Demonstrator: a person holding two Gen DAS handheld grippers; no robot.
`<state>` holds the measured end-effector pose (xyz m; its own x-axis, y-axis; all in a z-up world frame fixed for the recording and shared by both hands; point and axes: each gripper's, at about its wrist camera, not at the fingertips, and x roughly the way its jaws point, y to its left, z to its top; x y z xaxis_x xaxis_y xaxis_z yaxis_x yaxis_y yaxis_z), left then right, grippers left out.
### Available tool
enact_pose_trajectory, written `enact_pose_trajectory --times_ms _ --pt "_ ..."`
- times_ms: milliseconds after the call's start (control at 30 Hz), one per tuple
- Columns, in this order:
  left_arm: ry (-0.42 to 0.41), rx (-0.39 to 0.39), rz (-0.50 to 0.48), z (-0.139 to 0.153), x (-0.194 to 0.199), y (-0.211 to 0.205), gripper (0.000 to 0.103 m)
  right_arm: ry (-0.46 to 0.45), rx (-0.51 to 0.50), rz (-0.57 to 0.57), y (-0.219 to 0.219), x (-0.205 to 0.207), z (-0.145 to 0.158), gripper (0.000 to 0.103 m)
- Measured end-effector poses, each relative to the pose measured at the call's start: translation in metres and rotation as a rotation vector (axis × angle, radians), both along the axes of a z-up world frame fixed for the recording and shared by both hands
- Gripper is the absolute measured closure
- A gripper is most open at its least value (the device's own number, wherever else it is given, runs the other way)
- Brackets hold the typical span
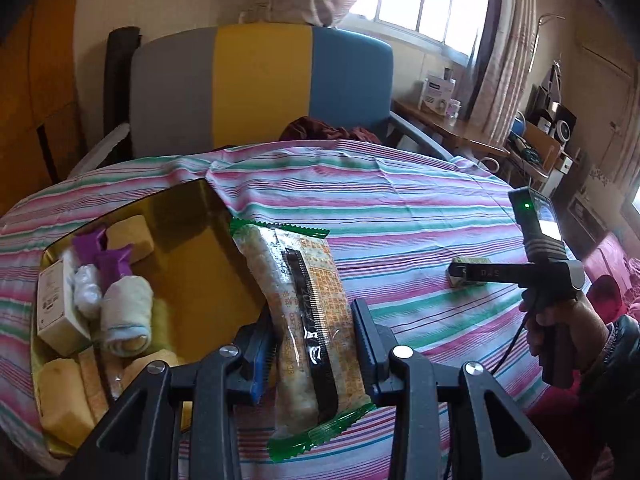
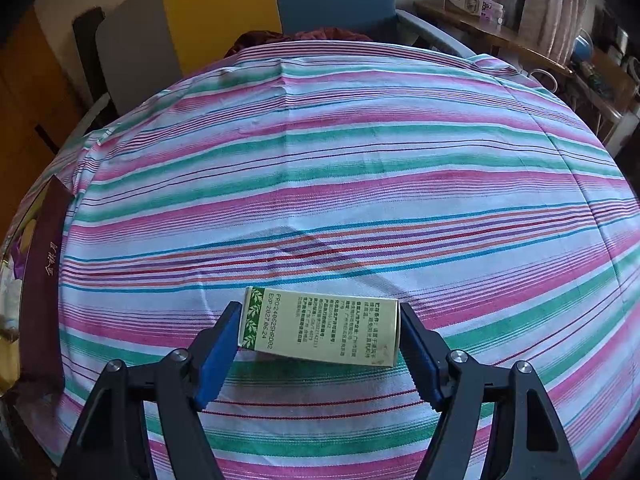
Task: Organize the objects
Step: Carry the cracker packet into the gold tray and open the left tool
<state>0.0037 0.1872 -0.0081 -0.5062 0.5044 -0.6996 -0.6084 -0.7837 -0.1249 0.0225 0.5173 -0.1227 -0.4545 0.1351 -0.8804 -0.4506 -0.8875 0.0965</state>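
Observation:
My left gripper [image 1: 314,344] is shut on a long snack packet [image 1: 308,316] with green crimped ends, held above the striped tablecloth beside a gold tin box [image 1: 208,240]. The tin holds yellow sponges, rolled cloths, a purple clip and a white carton. My right gripper [image 2: 320,344] has its jaws around a pale green carton [image 2: 320,330] lying on the cloth; both pads touch its ends. The right gripper also shows in the left wrist view [image 1: 464,274] at the carton [image 1: 472,262].
The striped tablecloth [image 2: 360,160] covers a round table. The tin's dark red side [image 2: 42,280] is at the far left in the right wrist view. A grey, yellow and blue chair [image 1: 260,84] stands behind the table. A cluttered wooden shelf [image 1: 460,124] is at the right.

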Motion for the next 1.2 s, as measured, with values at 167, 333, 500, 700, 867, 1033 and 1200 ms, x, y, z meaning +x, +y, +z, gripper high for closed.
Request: enact_pose_trajectory --times_ms 167,333,500,700,867,1033,1200 --pt "-0.018 -0.001 0.051 -0.006 -0.011 -0.018 0.067 -0.001 0.012 0.005 -0.002 0.000 0.001 0.028" --pt "-0.091 0.028 0.105 -0.016 -0.036 -0.039 0.067 -0.004 0.025 0.014 -0.003 0.000 0.001 0.028" --pt "-0.220 0.059 0.166 -0.032 -0.080 -0.062 0.067 -0.008 0.031 0.022 -0.003 -0.001 0.001 0.028" --pt "-0.288 0.051 0.205 -0.044 -0.138 -0.057 0.067 -0.013 0.036 0.031 -0.003 -0.001 0.001 0.028" --pt "-0.294 0.019 0.228 -0.055 -0.181 -0.031 0.067 -0.016 0.034 0.033 -0.004 -0.002 0.001 0.028" --pt "-0.297 -0.017 0.267 -0.068 -0.221 -0.016 0.066 -0.017 0.032 0.036 -0.003 -0.003 0.000 0.028" --pt "-0.331 -0.021 0.319 -0.075 -0.236 -0.022 0.063 -0.017 0.034 0.037 -0.003 -0.005 0.000 0.028"
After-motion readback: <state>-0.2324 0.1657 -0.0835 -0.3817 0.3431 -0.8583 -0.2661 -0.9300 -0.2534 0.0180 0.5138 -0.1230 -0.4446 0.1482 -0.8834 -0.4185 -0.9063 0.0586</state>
